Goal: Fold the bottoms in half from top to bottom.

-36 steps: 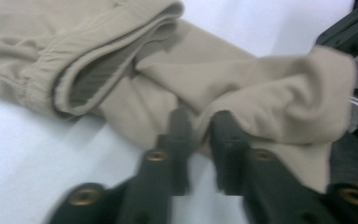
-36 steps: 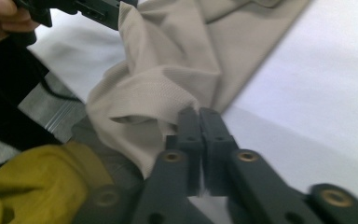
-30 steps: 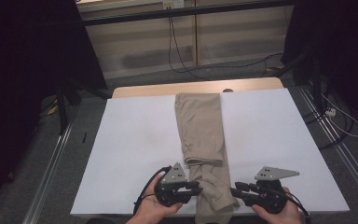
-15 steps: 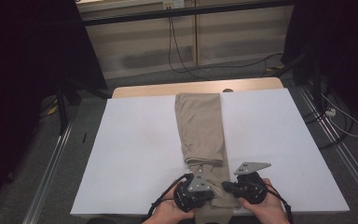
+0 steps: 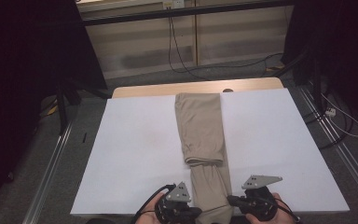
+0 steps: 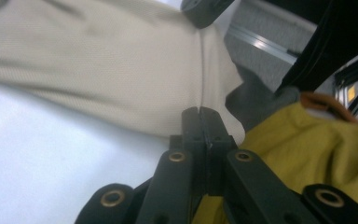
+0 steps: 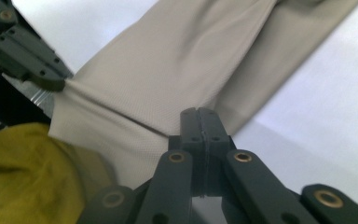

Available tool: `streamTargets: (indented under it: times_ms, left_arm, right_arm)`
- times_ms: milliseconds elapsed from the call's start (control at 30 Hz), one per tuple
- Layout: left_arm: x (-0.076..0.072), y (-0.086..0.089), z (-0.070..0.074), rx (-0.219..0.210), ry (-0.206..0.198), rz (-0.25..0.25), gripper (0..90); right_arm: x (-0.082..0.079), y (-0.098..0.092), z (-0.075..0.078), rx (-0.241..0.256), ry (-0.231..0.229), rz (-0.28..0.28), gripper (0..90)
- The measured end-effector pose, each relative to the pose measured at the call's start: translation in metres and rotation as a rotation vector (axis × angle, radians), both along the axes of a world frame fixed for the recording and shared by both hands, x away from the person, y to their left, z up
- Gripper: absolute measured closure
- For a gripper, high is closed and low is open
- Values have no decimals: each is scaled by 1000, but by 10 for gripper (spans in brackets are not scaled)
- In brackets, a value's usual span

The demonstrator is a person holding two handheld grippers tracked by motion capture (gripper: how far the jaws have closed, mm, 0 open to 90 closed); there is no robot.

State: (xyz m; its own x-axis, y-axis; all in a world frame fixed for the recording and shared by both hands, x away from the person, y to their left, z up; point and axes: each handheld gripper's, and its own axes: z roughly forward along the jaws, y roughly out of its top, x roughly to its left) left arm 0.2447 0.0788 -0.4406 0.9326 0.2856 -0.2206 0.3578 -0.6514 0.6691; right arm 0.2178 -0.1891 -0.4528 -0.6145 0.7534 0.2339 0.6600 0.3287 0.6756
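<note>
At the bottom edge of the high view, the left gripper (image 5: 196, 213) and the right gripper (image 5: 231, 201) sat on either side of the near end of the beige trousers (image 5: 203, 133), each held in a hand rising from the lower border. Both pressed in against the cloth from its two long edges, the left one at lower centre-left, the right one at lower centre-right.

In the left gripper view, its jaws stood clenched together at lower centre, pinching the edge of the beige fabric (image 6: 121, 60) where it bunched toward them. A fold of yellow cloth (image 6: 307, 149) lay at the lower right of that frame, and the tip of the other gripper touched the fabric at the top centre.

In the right gripper view, the jaws were likewise closed tight on the fabric's edge at lower centre, with creases fanning away from the pinch. The left gripper's tip bit the opposite edge at the upper left of that frame, and the yellow cloth showed at the lower left.

Farther up the high view, the trousers ran as a narrow folded strip up the middle of the white table top (image 5: 135, 154), a doubled-over layer ending just above the grippers. The strip's far end reached the wooden strip (image 5: 140, 91) at the table's back edge. Beyond that, cables (image 5: 177, 46) hung against a pale wall panel.
</note>
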Motion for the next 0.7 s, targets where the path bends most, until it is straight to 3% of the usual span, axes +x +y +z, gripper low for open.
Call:
streamTargets:
  times_ms: [67,100,200,300,400,467,567,633,700]
  left_arm:
    - [1,-2,0,-10,9,-7,889]
    - [3,-2,0,-11,6,15,840]
    - [9,-1,1,-18,-20,38,683]
    - [19,-1,1,-6,-66,70,627]
    - [27,-5,-2,2,-104,89,602]
    - [31,-8,-4,12,-124,76,610]
    - [36,-16,-9,44,-152,55,659]
    - [36,-17,-15,59,-156,59,743]
    - [37,-15,-15,49,-136,66,831]
  right_arm:
    - [-2,0,0,0,7,0,900]
    - [-3,-1,0,-1,9,1,900]
    - [-4,-3,-1,1,31,-6,900]
    - [-4,-6,-1,-2,36,-8,900]
    - [0,-7,2,7,16,-19,779]
    - [7,-5,5,-18,-36,-29,740]
    - [29,1,5,-39,-75,-25,701]
    - [49,7,3,-64,-113,-32,697]
    - [66,12,-2,-62,-114,-34,681]
